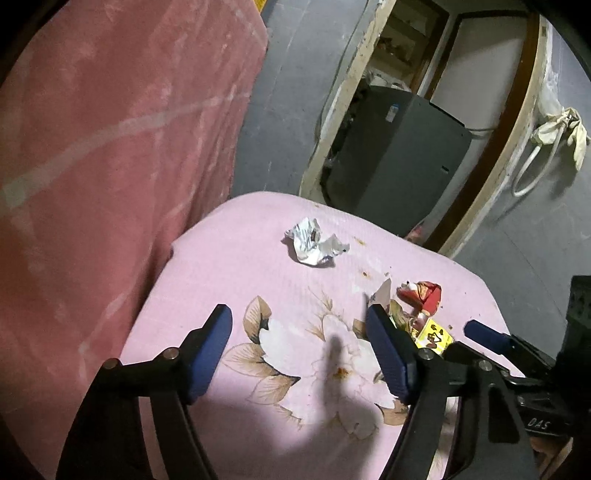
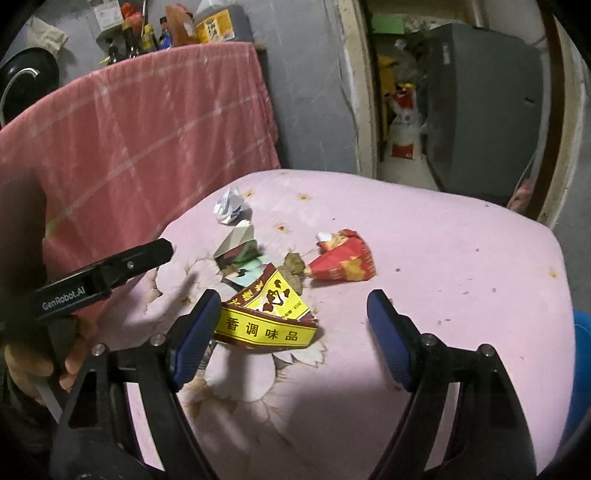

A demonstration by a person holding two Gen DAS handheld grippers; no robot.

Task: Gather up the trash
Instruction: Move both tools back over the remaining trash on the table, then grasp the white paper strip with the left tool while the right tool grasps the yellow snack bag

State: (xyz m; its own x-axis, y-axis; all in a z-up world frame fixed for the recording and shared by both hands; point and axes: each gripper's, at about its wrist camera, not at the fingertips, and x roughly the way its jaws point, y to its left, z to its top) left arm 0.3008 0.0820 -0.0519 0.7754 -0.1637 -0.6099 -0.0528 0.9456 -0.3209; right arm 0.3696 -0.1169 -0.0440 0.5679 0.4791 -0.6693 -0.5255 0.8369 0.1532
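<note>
Trash lies on a pink flowered cushion (image 2: 461,258). In the right wrist view a yellow and brown seasoning packet (image 2: 266,317) lies nearest, with a red wrapper (image 2: 343,260), a brown lump (image 2: 293,267), a silver and green wrapper (image 2: 240,258) and a crumpled white paper (image 2: 231,208) beyond. My right gripper (image 2: 291,339) is open and empty, its left finger at the packet's edge. In the left wrist view my left gripper (image 1: 303,350) is open and empty above the cushion (image 1: 229,266). The white paper (image 1: 314,242), red wrapper (image 1: 421,293) and yellow packet (image 1: 434,338) show there.
A pink striped blanket (image 2: 147,140) hangs at the cushion's left. A grey cabinet (image 2: 480,110) stands in a doorway behind. Bottles and jars (image 2: 166,26) crowd a shelf at the back left. A blue object (image 2: 581,369) sits at the right edge.
</note>
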